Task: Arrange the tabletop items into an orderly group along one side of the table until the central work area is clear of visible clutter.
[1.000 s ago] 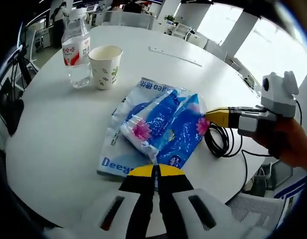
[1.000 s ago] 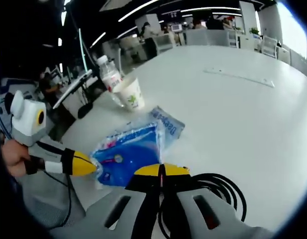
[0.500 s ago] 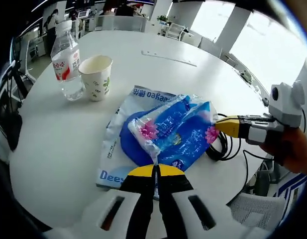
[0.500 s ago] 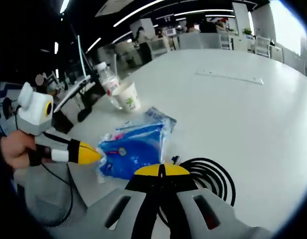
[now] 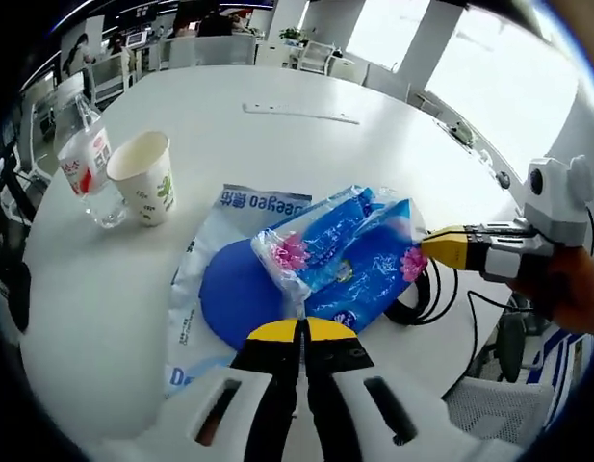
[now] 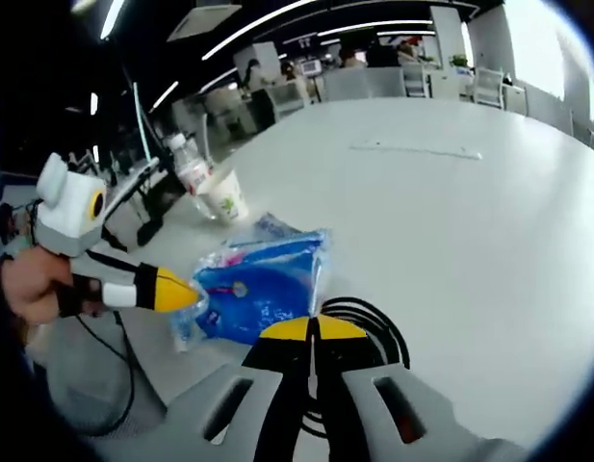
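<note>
A blue tissue pack (image 5: 347, 252) in clear wrap hangs between both grippers, raised above a flat blue-and-white plastic bag (image 5: 225, 291) on the white round table (image 5: 277, 144). My left gripper (image 5: 299, 325) is shut on the pack's near edge. My right gripper (image 5: 424, 246) comes in from the right, shut on the pack's far corner. In the right gripper view the tissue pack (image 6: 264, 280) sits just beyond my right gripper (image 6: 316, 325), and the left gripper (image 6: 186, 290) pinches its left end.
A paper cup (image 5: 146, 178) and a water bottle (image 5: 83, 162) stand together at the table's left side; the cup (image 6: 225, 196) and bottle (image 6: 190, 171) are also in the right gripper view. A coiled black cable (image 5: 424, 289) lies near the table edge. A thin strip (image 5: 301, 114) lies farther back.
The tissue pack has come up off the flat bag, uncovering more of the bag's blue circle. Both grippers stay shut on the pack; the views have shifted.
</note>
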Motion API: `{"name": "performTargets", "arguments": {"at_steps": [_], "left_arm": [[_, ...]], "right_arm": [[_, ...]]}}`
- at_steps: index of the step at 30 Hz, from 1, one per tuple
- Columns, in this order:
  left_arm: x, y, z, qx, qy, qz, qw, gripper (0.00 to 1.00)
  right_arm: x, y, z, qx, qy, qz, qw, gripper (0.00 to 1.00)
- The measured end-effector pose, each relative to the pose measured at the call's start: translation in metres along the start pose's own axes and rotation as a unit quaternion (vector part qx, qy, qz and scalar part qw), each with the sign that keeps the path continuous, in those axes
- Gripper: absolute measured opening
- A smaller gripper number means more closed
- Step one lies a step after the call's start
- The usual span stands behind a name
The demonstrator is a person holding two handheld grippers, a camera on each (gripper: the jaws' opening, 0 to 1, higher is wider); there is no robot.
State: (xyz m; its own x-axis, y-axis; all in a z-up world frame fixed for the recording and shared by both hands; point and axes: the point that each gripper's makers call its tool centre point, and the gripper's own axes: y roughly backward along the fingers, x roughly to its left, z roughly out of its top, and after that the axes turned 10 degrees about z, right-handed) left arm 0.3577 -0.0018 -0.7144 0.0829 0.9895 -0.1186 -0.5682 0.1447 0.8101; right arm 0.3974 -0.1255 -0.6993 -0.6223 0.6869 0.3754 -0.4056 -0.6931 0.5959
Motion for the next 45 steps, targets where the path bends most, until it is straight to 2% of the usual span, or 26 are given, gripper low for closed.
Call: {"name": "performTargets", "arguments": {"at_steps": [10,22,35,45], "left_arm": [[-0.019,-0.01,0.017,-0.003,-0.019,-0.016,0.9997,0.0],[-0.033,-0.022,0.041,-0.01,-0.03,-0.027,0.9991,0.0],[-0.049,-0.044,0.067,-0.01,-0.043,-0.038,0.9983,0.0],[-0.07,-0.063,0.085,-0.01,-0.05,-0.053,0.9973,0.0]], "right_arm": [[-0.02,0.009,0.008,-0.009,-0.007,-0.019,0.9998,0.0],[-0.045,0.015,0.017,-0.017,-0.016,-0.037,0.999,0.0],[-0.073,0.022,0.021,-0.026,-0.037,-0.06,0.9972,0.0],[-0.101,0.029,0.027,-0.033,-0.05,-0.08,0.995,0.0]]}}
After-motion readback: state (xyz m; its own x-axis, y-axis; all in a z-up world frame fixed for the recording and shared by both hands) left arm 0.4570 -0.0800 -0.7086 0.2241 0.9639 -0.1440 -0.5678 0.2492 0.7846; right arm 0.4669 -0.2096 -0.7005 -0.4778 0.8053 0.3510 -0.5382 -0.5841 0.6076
